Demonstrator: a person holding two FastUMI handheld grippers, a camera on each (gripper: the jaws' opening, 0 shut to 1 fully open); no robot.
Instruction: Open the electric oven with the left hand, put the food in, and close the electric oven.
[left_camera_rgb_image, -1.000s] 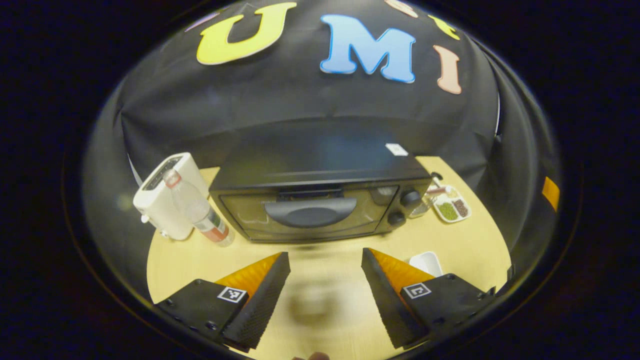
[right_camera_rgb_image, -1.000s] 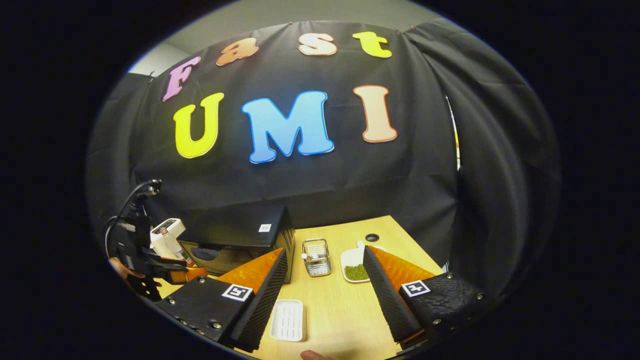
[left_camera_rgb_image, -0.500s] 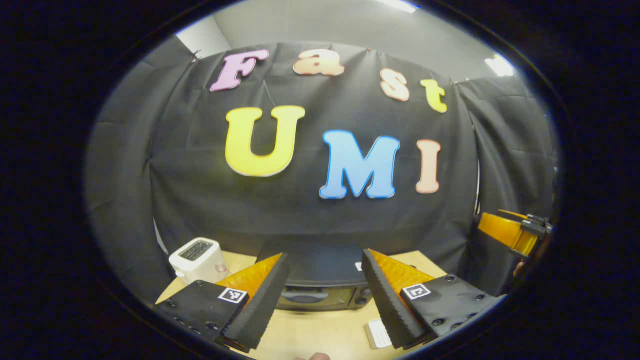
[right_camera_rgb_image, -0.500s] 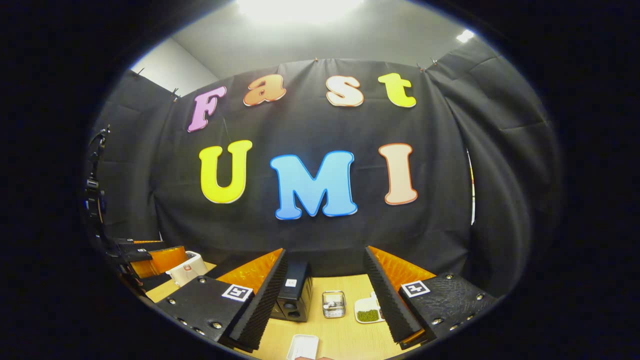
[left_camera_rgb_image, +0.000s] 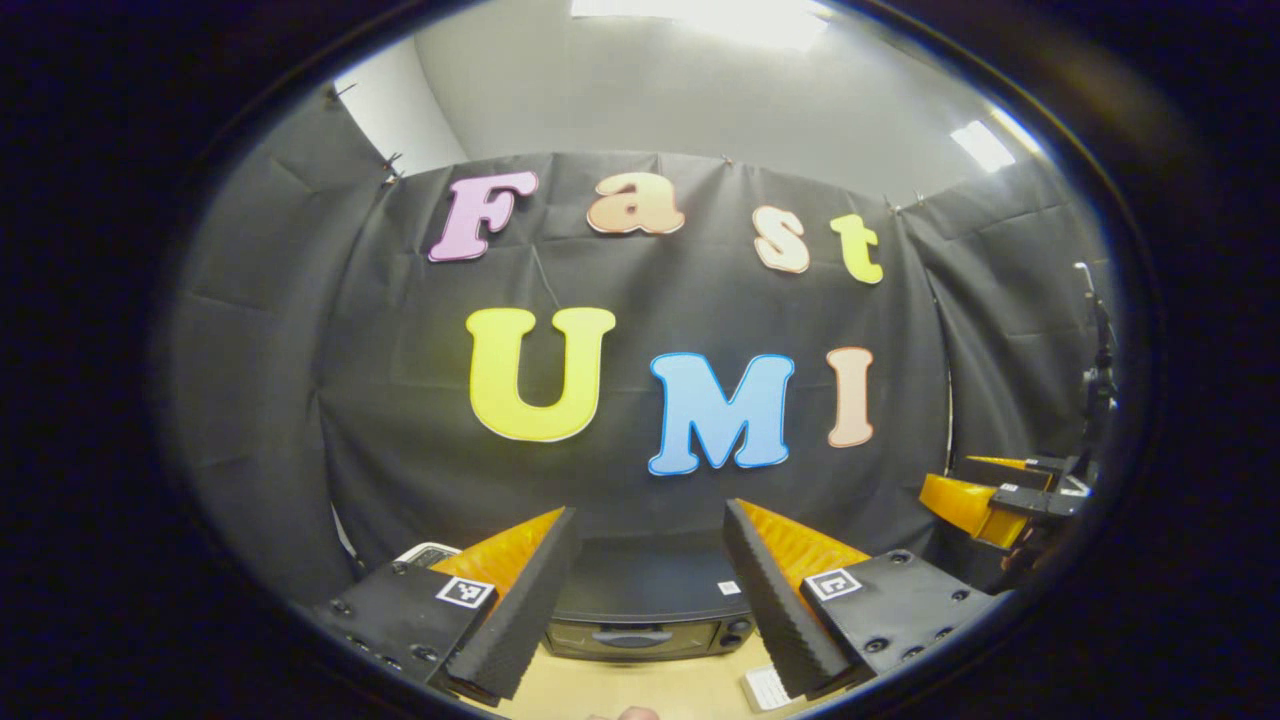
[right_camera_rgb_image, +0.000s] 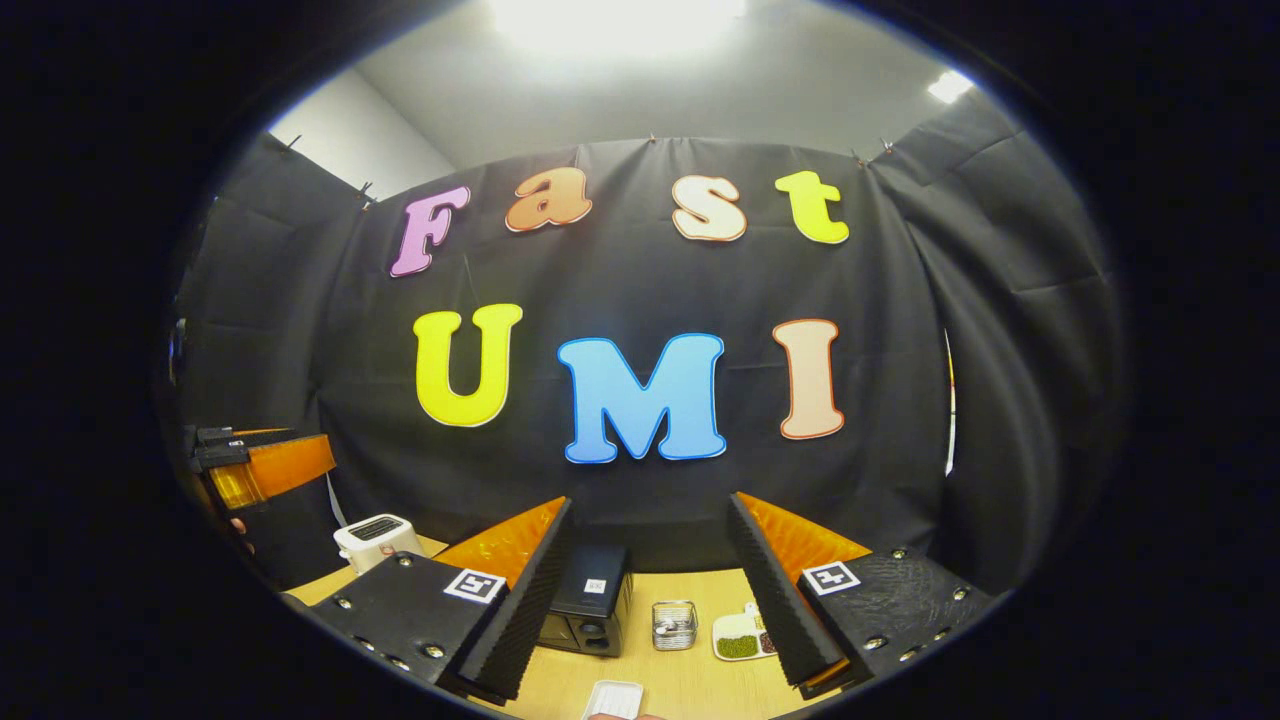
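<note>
A: Oven (left_camera_rgb_image: 640, 615) door looks closed; it sits at the table's (right_camera_rgb_image: 690, 675) back edge, between the left gripper's (left_camera_rgb_image: 645, 600) spread, empty fingers.

B: Right gripper (right_camera_rgb_image: 645, 600)?

A: Also spread, empty. Tray (right_camera_rgb_image: 612, 699) lies at the near edge, dish (right_camera_rgb_image: 740, 640) right of the oven.

B: Risk?

A: Both are held high and well back; a hasty reach could miss the handle (left_camera_rgb_image: 632, 634).

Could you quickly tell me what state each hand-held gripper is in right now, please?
Left hand-held gripper: open, holding nothing, raised in front of the closed electric oven.
Right hand-held gripper: open, holding nothing, raised above the table.
</note>
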